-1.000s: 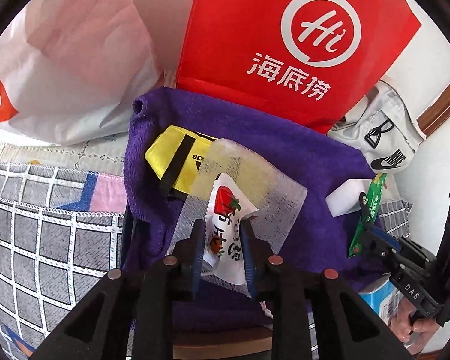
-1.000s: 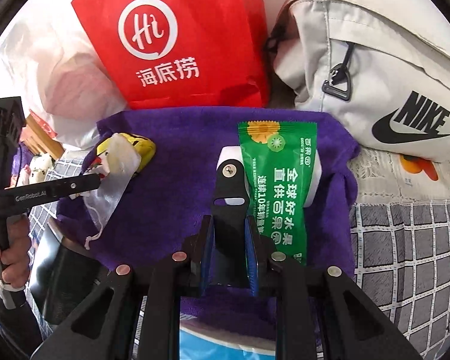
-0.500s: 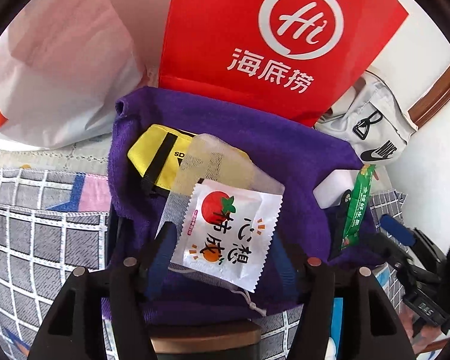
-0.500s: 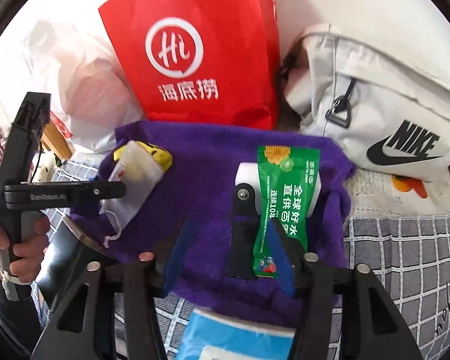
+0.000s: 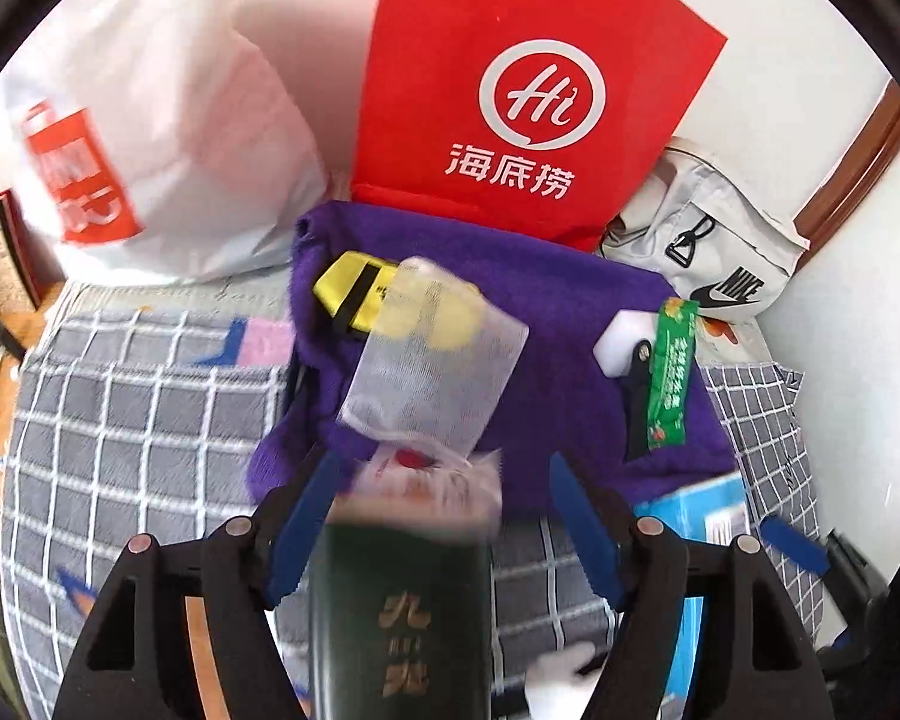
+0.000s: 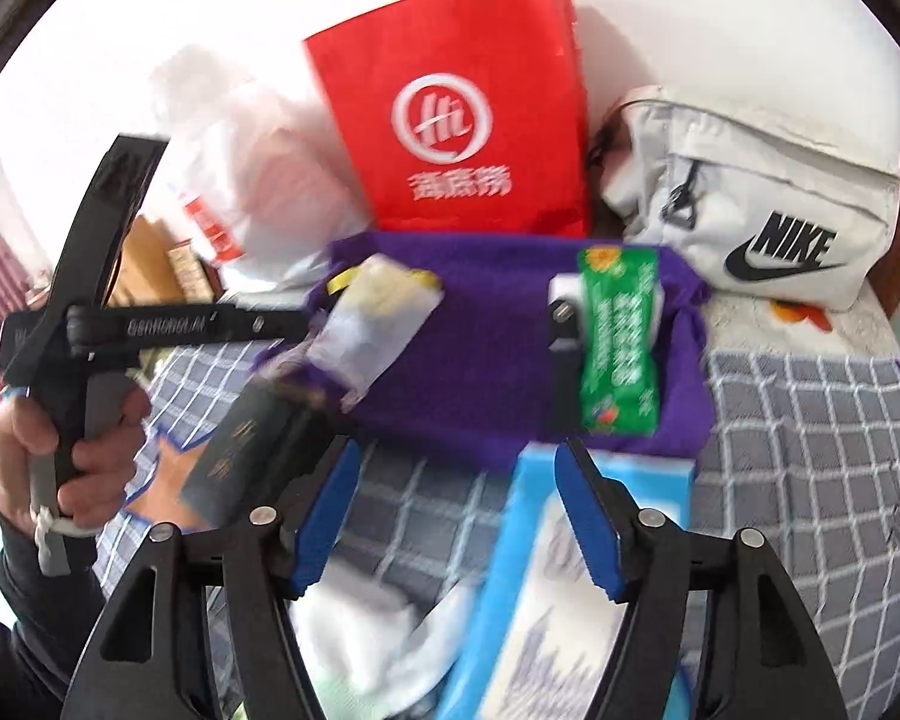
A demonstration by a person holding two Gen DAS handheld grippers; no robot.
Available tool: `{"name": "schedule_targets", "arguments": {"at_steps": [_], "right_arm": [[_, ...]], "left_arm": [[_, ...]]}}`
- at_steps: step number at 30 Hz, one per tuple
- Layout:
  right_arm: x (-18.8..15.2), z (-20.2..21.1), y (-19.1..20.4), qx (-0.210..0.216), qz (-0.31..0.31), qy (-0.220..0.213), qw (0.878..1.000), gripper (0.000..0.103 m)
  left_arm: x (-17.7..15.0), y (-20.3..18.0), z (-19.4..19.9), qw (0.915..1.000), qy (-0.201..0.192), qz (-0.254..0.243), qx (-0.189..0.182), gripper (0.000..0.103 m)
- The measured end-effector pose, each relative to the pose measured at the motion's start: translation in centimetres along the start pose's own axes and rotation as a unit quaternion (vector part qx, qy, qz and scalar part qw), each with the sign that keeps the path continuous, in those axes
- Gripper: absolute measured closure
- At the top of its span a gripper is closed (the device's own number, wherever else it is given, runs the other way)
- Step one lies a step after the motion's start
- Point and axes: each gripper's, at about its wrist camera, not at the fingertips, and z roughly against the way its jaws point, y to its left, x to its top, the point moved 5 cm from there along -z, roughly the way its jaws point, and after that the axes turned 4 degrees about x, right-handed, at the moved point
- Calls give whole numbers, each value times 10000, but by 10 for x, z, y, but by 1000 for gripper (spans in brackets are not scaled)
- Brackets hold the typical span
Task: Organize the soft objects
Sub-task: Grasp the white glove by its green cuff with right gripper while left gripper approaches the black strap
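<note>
Both grippers had just spread their fingers wide and pulled back, gripping nothing. The left gripper [image 5: 438, 516] had released the white tomato-print sachet [image 5: 432, 474]; the right gripper [image 6: 456, 510] had left the green snack packet [image 6: 618, 342] on the purple towel [image 6: 492, 360].

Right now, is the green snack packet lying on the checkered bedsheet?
No, the green snack packet lies on the purple towel, partly over a white block, not on the checkered bedsheet.

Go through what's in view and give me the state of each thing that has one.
Left claw: open, just widened, holding nothing.
Right claw: open, just widened, holding nothing.
Green packet: released, flat on purple towel.
Mesh pouch: lying on towel.
Red bag: upright.
</note>
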Motion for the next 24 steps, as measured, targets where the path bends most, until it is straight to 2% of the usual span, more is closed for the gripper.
{"name": "schedule_targets", "arguments": {"at_steps": [7, 12, 16, 24], "right_arm": [[-46, 3, 37, 96, 141, 312, 9994, 35], [-79, 2, 55, 166, 158, 488, 9985, 35], [-104, -7, 62, -60, 182, 641, 9978, 34], [-121, -25, 61, -344, 96, 669, 9971, 33]], "left_arm": [[-36, 23, 23, 9998, 15, 186, 77, 32], [-64, 45, 31, 9992, 54, 308, 261, 32], [-87, 64, 34, 9984, 148, 437, 338, 32], [-129, 81, 32, 9977, 317, 538, 282, 32]]}}
